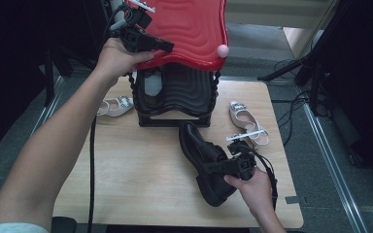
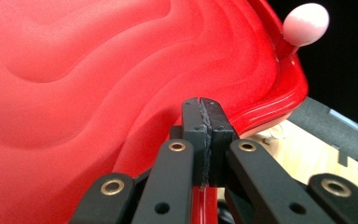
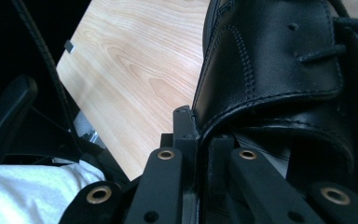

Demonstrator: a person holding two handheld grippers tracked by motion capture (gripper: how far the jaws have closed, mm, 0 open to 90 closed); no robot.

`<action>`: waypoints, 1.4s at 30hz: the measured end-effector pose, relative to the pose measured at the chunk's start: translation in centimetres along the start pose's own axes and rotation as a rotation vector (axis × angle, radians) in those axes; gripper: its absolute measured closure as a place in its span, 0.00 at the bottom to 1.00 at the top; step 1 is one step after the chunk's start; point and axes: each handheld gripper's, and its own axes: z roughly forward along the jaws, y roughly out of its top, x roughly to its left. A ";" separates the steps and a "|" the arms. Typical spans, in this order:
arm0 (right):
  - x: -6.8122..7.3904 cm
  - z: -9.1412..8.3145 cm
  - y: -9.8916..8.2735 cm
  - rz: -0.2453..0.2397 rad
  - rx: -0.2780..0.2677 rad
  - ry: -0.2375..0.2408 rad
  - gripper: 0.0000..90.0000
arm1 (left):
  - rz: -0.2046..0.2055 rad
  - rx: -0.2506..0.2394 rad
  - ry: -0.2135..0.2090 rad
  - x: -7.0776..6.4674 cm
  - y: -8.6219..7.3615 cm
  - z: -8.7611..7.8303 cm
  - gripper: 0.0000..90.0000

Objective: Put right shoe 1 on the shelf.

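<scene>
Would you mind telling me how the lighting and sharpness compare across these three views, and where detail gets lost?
High view: the pale wooden table is evenly lit, the surroundings sink into darkness, and the glossy red wavy lid carries soft sheen. Left gripper view: that lid looks soft and saturated, while the left tool is sharper. Right gripper view: the black leather lace-up shoe shows crisp stitching, though its opening is lost in shadow.

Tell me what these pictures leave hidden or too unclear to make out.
- Inside of the black box: the raised red lid shades it in the high view; the pale thing inside can't be identified.
- Black shoe: its heel end is covered by the right gripper and hand.
- Left gripper: the lid edge it clamps sits hidden between the shut fingers.
- White sandal: partly behind the forearm.
</scene>
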 end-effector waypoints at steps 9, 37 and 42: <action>2.0 -2.6 1.5 -0.033 -0.051 0.077 0.97 | -0.004 0.008 0.015 -0.1 0.0 0.1 1.00; 3.6 -2.8 11.3 -0.131 -0.215 -0.185 0.97 | 0.000 0.013 0.044 -0.5 0.0 0.0 1.00; 3.3 -1.8 12.0 -0.129 -0.250 -0.247 0.97 | -0.004 0.011 0.030 -0.3 -0.1 0.0 1.00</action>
